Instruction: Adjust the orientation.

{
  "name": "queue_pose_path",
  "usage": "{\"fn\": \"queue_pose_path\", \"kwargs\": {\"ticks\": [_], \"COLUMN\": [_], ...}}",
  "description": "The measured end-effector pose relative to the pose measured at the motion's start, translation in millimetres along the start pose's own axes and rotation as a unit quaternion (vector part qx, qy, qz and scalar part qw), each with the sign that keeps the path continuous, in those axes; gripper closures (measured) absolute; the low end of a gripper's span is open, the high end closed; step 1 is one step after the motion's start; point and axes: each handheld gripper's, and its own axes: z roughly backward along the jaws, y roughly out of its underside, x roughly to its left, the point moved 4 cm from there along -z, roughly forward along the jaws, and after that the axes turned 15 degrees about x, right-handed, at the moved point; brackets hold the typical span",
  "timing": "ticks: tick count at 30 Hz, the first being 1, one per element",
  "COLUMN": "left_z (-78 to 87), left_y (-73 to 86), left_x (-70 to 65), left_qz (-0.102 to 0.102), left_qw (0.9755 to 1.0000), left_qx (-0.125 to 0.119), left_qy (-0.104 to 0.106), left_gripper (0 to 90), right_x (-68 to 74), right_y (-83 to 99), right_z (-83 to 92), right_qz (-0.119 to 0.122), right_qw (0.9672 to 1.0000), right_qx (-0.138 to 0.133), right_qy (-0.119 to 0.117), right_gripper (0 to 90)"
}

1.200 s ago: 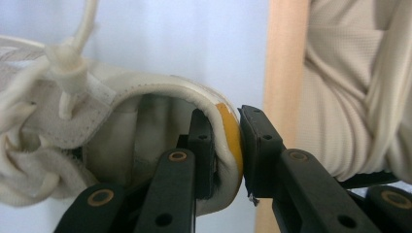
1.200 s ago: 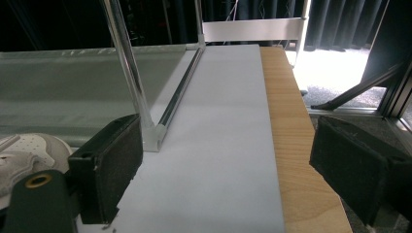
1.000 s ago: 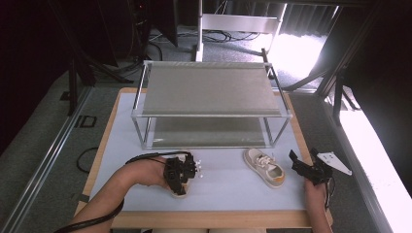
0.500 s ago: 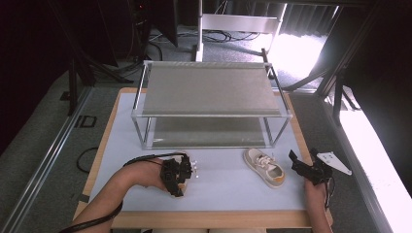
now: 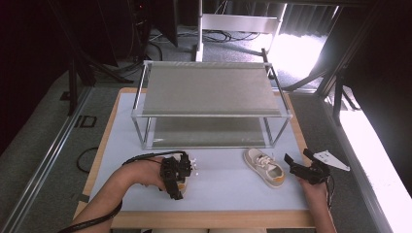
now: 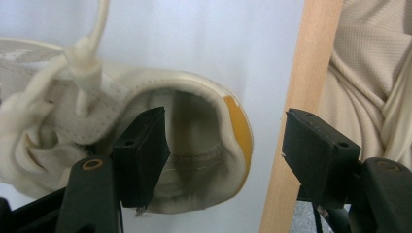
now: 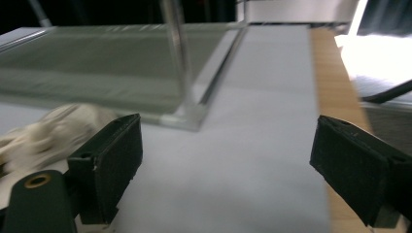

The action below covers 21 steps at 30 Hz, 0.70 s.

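Cream canvas shoe (image 6: pixel 160 145) under the wide-open left gripper (image 6: pixel 223 150) looks light and soft; one finger (image 6: pixel 141 155) sits inside its collar, the other outside, so the stiffer heel rim seems the hold.

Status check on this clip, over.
Left tool open, one jaw inside cream sneaker. Right tool open, empty, beside second cream sneaker. Nothing blocking.

Wooden table (image 5: pixel 109 145), white mat (image 5: pixel 223 179); on mat: two-tier rack (image 5: pixel 209 104), two shoes (image 5: pixel 265 167).
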Motion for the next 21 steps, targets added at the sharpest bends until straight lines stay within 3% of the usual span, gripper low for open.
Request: {"fn": "queue_pose_path", "kwargs": {"ticks": [6,9,12,14,17,19,21], "left_z": [-1.8,-3.0,-1.9,-0.5,-0.5,-0.4,-0.3], "left_y": [-1.6,-2.1,-2.2,-2.0,-2.1,-2.5,-2.5], "left_x": [-1.0,-1.5,-1.3,-0.9,-0.9,-0.8,-0.6], "left_qz": [-0.009,-0.010,-0.010,-0.008,-0.009,-0.010,-0.010], "left_qw": [1.0000,0.9999,0.9999,1.0000,0.9999,0.9999,0.9999], "left_qx": [-0.003,0.003,0.005,0.002,0.006,0.008,0.008], "left_qy": [0.002,-0.001,0.001,0.004,0.003,0.003,0.003], "left_gripper": [27.2,27.2,27.2,27.2,27.2,27.2,27.2], "right_x": [7.8,11.9,17.2,19.0,17.8,17.1,16.5], "right_y": [-5.6,-13.3,-20.4,-24.3,-28.4,-29.7,-29.9], "right_z": [7.7,17.4,25.6,30.0,34.5,37.3,38.9], "right_qz": [0.033,0.060,0.096,0.122,0.142,0.158,0.176], "right_qw": [0.9973,0.9935,0.9848,0.9820,0.9772,0.9717,0.9642], "right_qx": [0.040,0.057,0.091,0.101,0.123,0.142,0.169], "right_qy": [-0.052,-0.077,-0.113,-0.103,-0.099,-0.103,-0.103], "right_gripper": [10.9,11.4,19.1,19.4,20.7,21.4,22.1]}}
